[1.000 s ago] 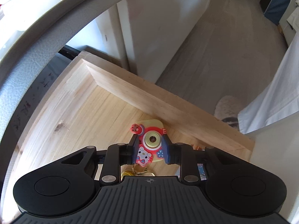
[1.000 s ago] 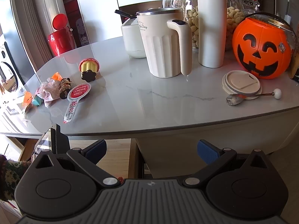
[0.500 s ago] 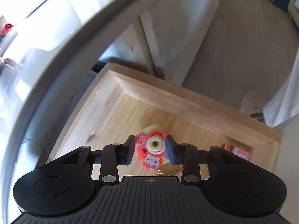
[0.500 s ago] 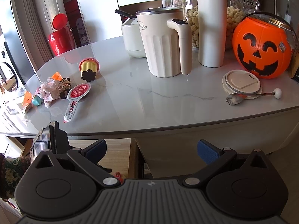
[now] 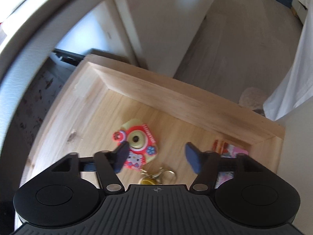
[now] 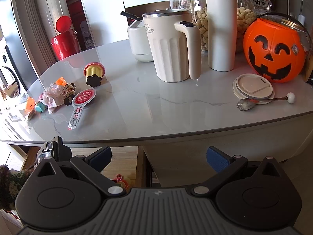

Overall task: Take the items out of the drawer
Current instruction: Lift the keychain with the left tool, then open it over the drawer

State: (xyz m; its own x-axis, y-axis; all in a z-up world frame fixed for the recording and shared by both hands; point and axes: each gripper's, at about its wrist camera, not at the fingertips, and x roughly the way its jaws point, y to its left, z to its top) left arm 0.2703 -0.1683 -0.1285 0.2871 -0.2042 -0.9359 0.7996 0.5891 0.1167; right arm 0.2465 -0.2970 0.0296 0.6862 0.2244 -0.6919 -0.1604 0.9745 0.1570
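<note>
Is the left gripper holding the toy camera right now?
No. The left gripper has its jaws spread wide, and the toy camera lies on the drawer floor.

Keyring (image 5: pixel 156 177) half behind left tool (image 5: pixel 156 154)

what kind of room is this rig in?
Most likely a home kitchen or dining area: a marble-look table with a lidded mug, a jar of peanuts and a used spoon, above an open wooden drawer of trinkets.
</note>
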